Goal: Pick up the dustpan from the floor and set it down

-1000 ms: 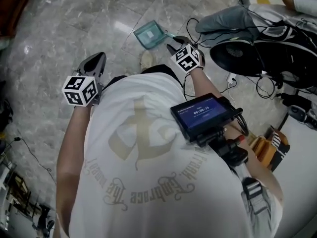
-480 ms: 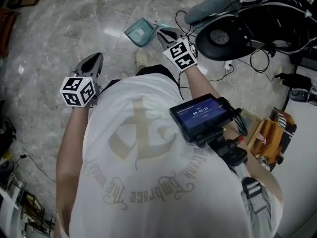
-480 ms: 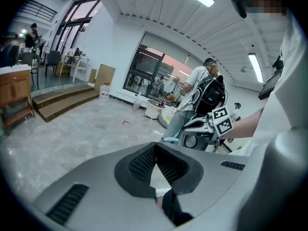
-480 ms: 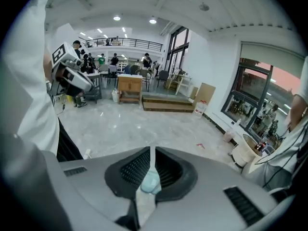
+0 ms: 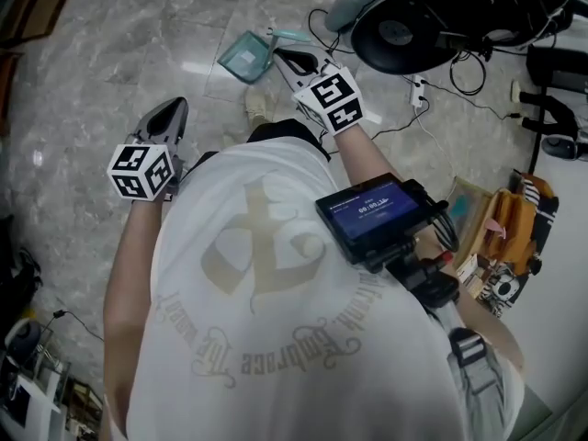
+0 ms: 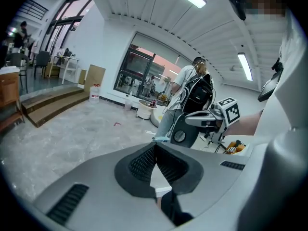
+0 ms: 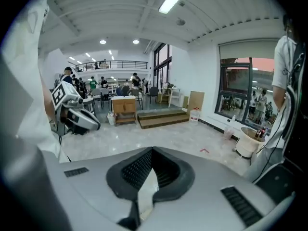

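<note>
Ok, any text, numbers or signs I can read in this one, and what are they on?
On the blue screen: white digits, like a timer, too small to read.
On the T-shirt: curved gothic lettering, upside down, not legible.
Cubes on left gripper and right gripper: square coded markers, no words.
Nothing can be quoted.

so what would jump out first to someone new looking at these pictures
The person's white T-shirt with a beige emblem fills the head view's middle. Beyond it, a teal plastic dustpan sits on the grey marble floor near the top. Beside it is the right gripper, whose jaws have just been closing with nothing between them.
</note>
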### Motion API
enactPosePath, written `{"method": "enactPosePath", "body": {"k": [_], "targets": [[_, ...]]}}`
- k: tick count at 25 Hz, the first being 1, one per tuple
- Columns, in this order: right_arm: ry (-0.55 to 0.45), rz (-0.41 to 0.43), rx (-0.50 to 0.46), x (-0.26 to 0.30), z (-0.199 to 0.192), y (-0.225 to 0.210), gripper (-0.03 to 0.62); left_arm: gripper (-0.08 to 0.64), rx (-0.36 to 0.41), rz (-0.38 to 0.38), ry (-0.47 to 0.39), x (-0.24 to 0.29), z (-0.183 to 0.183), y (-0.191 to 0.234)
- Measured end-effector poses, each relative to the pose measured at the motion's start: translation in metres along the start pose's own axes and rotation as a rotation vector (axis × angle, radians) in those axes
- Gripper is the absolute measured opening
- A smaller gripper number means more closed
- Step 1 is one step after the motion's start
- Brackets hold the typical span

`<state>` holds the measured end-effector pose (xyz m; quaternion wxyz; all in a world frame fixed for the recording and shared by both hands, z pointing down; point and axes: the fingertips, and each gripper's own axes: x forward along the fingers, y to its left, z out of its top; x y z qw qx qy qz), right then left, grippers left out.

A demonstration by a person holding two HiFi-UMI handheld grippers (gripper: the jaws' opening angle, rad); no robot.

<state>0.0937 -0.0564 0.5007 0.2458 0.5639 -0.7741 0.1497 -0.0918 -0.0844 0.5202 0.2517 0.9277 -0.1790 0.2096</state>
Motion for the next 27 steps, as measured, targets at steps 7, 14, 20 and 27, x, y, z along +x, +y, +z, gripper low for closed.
{"method": "enactPosePath", "body": {"k": [7,14,20,27], "targets": [[-0.068,0.010,0.122,-0.017,0.007,0.010,0.015,0.012,0.024,-0.033,0.012,0.009,0.002,-0.003],[-0.044,0.006,0.140,-0.017,-0.011,0.015,0.015,0.012,0.024,-0.058,0.027,0.018,-0.006,-0.005],[-0.040,-0.006,0.157,-0.016,-0.017,0.013,0.015,0.012,0.032,-0.077,0.043,0.025,-0.007,-0.007],[-0.044,-0.008,0.170,-0.017,-0.014,0.013,0.015,0.012,0.029,-0.071,0.049,0.021,-0.004,-0.005]]}}
